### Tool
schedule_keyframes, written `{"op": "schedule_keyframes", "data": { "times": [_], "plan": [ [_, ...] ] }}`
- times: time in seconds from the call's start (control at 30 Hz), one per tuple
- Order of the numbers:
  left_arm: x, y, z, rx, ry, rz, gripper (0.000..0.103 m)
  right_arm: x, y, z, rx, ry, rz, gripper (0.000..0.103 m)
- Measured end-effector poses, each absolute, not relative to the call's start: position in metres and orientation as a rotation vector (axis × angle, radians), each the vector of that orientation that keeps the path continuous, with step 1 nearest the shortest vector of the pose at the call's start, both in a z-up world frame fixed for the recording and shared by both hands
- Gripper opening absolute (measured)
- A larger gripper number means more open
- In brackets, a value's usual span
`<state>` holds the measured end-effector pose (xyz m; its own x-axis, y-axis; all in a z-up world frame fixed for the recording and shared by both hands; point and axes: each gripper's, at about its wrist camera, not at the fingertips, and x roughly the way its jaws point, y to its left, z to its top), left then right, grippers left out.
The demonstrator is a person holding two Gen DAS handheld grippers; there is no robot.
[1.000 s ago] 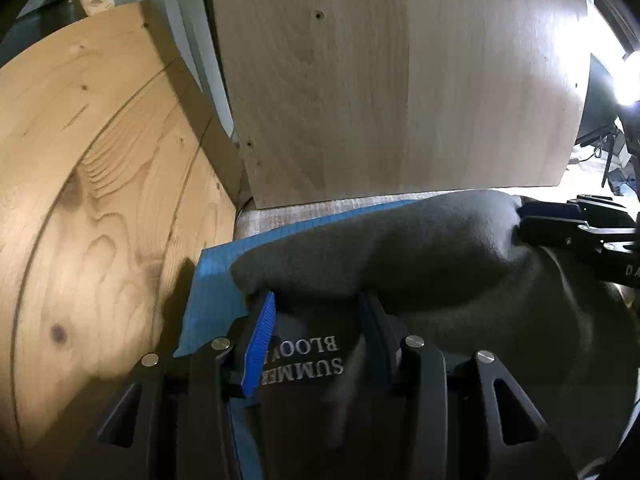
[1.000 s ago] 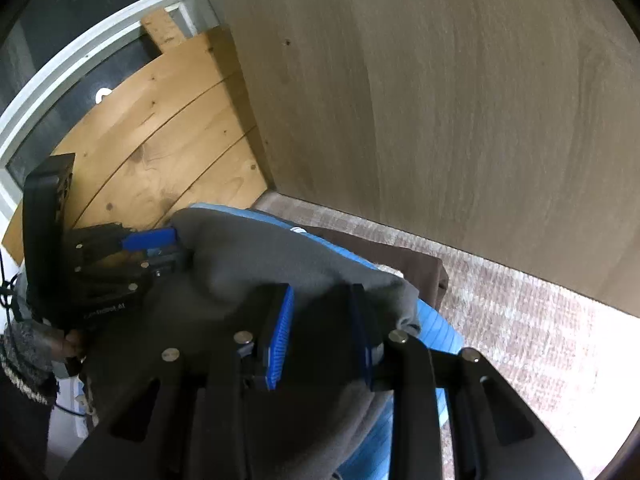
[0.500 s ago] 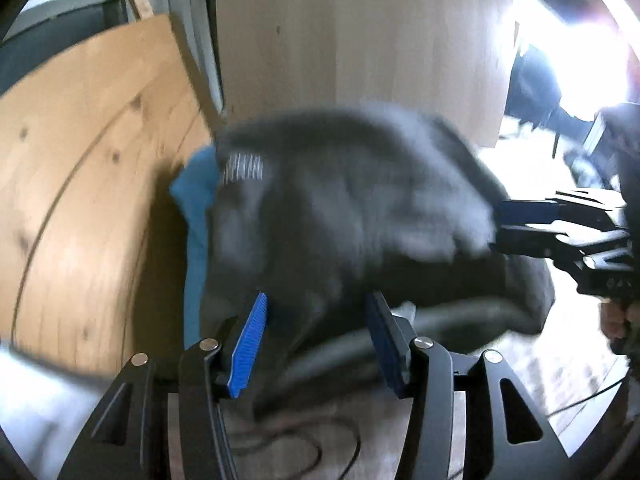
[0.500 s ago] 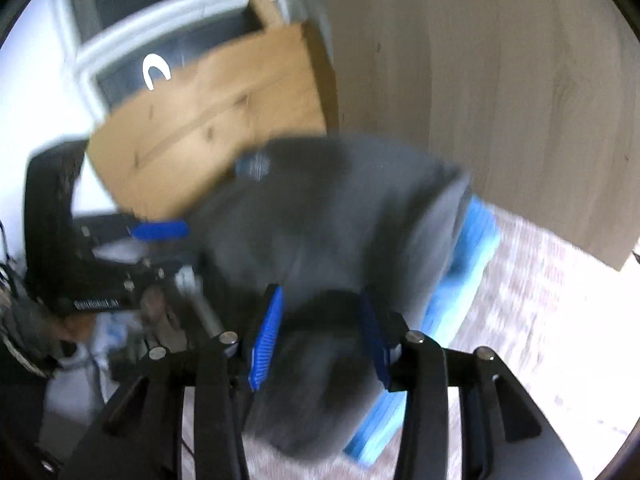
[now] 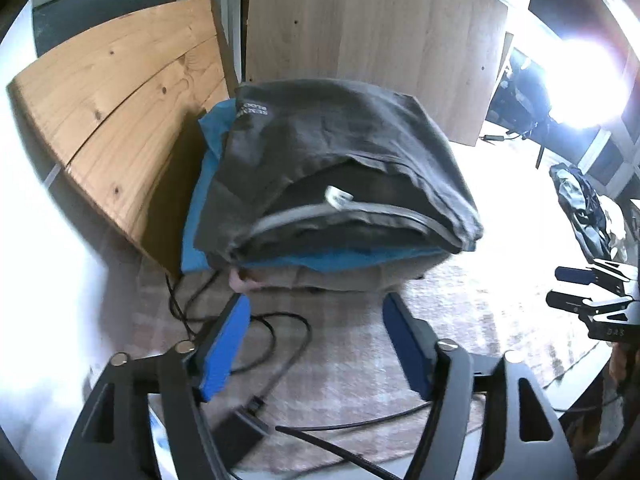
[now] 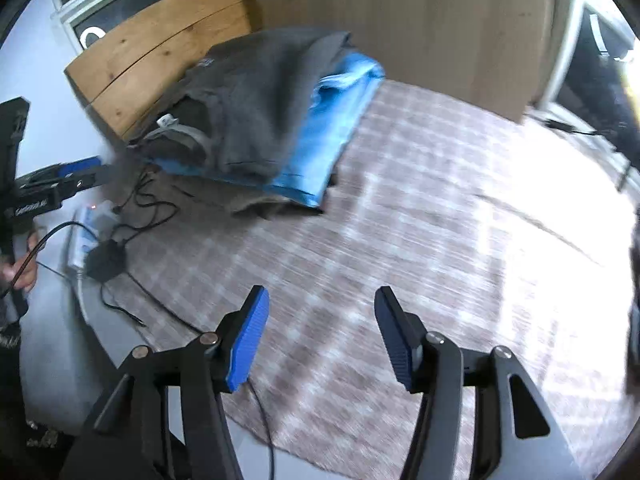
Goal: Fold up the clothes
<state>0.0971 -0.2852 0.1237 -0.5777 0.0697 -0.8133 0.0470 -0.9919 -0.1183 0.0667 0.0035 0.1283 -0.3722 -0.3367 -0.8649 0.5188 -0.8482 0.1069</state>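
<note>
A folded dark grey garment (image 5: 332,168) (image 6: 256,92) lies on top of a stack, over a folded blue garment (image 5: 320,260) (image 6: 332,132) and a beige one (image 5: 340,278) at the bottom. My left gripper (image 5: 316,320) hangs just in front of the stack, jaws opening, nothing between them. My right gripper (image 6: 320,320) is further back over the checked rug (image 6: 420,208), jaws opening and empty. Each gripper shows at the edge of the other's view: the right gripper (image 5: 576,288) and the left gripper (image 6: 76,176).
Wooden boards (image 5: 128,120) (image 5: 372,36) lean behind the stack. Black cables (image 5: 256,340) and a power adapter (image 6: 106,258) with a power strip (image 6: 84,232) lie on the floor at the rug's left edge. A dark bundle (image 5: 580,208) lies at the right.
Both grippers let go of the grey garment and pulled back from the stack. The garment now lies folded on top, and both sets of jaws stand wider.
</note>
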Motion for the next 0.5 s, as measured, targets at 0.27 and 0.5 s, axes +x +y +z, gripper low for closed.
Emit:
{"op": "schedule_keyframes", "data": {
  "times": [0.27,0.5],
  "plan": [
    [0.149,-0.231,0.148,-1.432,-0.231,2.880,0.075,0.081,0.039,0.154,1.259,0.212,-2.288,0.058],
    [0.189,-0.168,0.166,-1.451,-0.307,2.999,0.075,0.106,0.090,0.160,1.197,0.253,-2.238,0.059]
  ]
}}
